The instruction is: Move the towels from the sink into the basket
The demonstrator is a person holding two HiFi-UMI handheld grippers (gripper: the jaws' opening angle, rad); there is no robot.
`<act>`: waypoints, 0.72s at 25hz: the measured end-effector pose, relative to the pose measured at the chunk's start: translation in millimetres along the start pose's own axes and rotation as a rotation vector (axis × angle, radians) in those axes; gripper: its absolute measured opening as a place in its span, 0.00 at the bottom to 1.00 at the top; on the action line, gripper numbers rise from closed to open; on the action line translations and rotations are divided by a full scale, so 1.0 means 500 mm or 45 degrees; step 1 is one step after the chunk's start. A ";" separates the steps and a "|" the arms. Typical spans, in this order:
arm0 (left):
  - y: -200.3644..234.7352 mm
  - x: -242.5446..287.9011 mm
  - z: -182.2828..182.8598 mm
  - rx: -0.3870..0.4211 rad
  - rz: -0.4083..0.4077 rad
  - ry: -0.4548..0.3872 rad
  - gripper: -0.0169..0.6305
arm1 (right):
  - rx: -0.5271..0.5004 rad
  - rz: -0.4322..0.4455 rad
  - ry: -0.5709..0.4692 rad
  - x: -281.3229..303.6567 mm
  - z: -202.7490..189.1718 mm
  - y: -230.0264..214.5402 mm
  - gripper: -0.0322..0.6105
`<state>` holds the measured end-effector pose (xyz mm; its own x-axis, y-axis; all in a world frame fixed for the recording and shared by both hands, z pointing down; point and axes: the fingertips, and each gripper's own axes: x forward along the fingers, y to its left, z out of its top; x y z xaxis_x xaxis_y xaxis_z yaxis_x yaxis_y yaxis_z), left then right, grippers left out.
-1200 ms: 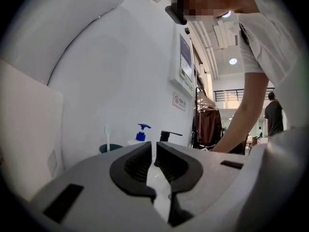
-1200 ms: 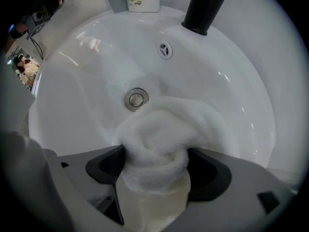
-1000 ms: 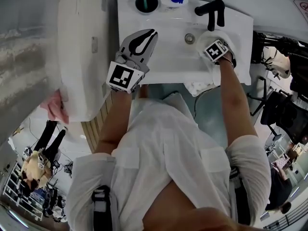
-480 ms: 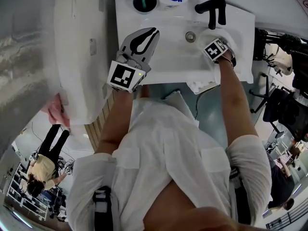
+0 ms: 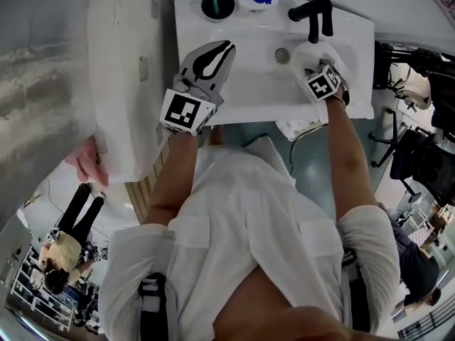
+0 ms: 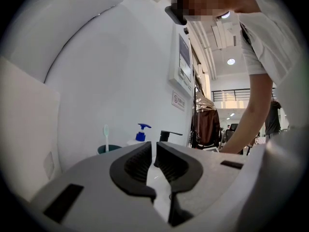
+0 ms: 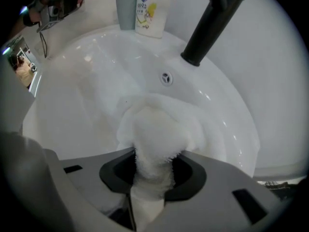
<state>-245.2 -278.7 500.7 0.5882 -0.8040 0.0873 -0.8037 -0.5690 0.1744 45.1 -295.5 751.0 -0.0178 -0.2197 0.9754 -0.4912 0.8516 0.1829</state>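
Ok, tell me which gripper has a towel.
The right gripper, down in the sink: its jaws have just been closing and now pinch the white towel. The left gripper holds nothing.

The right gripper (image 7: 154, 164) is pointing down into the white sink (image 7: 82, 81). Its jaws have just been closing and are now pinching a bunched white towel (image 7: 157, 124), which is trailing onto the basin floor. Behind the bowl, a black faucet (image 7: 212, 25), a soap bottle (image 7: 151, 8) and a grey cup (image 7: 126, 9) are standing.
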 end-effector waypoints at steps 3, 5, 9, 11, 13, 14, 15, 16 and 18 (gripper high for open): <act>-0.005 0.000 0.012 0.020 -0.015 -0.009 0.09 | 0.067 -0.049 -0.132 -0.050 0.026 -0.006 0.28; -0.009 -0.001 0.021 0.030 -0.021 -0.015 0.09 | 0.135 -0.087 -0.232 -0.084 0.039 -0.012 0.28; -0.020 -0.002 0.036 0.051 -0.039 -0.023 0.09 | 0.285 -0.150 -0.419 -0.162 0.053 -0.027 0.28; -0.028 -0.002 0.044 0.064 -0.052 -0.027 0.09 | 0.339 -0.192 -0.501 -0.202 0.054 -0.033 0.28; -0.037 -0.004 0.050 0.073 -0.064 -0.028 0.09 | 0.380 -0.242 -0.576 -0.239 0.048 -0.040 0.28; -0.041 -0.005 0.053 0.079 -0.069 -0.029 0.09 | 0.403 -0.264 -0.611 -0.258 0.043 -0.042 0.28; -0.045 -0.005 0.056 0.083 -0.074 -0.031 0.09 | 0.426 -0.286 -0.643 -0.278 0.038 -0.046 0.28; -0.050 -0.006 0.059 0.086 -0.078 -0.034 0.09 | 0.448 -0.308 -0.676 -0.300 0.033 -0.050 0.28; -0.059 -0.006 0.065 0.089 -0.086 -0.041 0.09 | 0.484 -0.364 -0.749 -0.346 0.025 -0.063 0.28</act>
<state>-226.1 -265.1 463.2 0.6391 -0.7678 0.0461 -0.7672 -0.6320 0.1097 52.9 -290.3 574.8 -0.2542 -0.7157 0.6505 -0.8110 0.5242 0.2599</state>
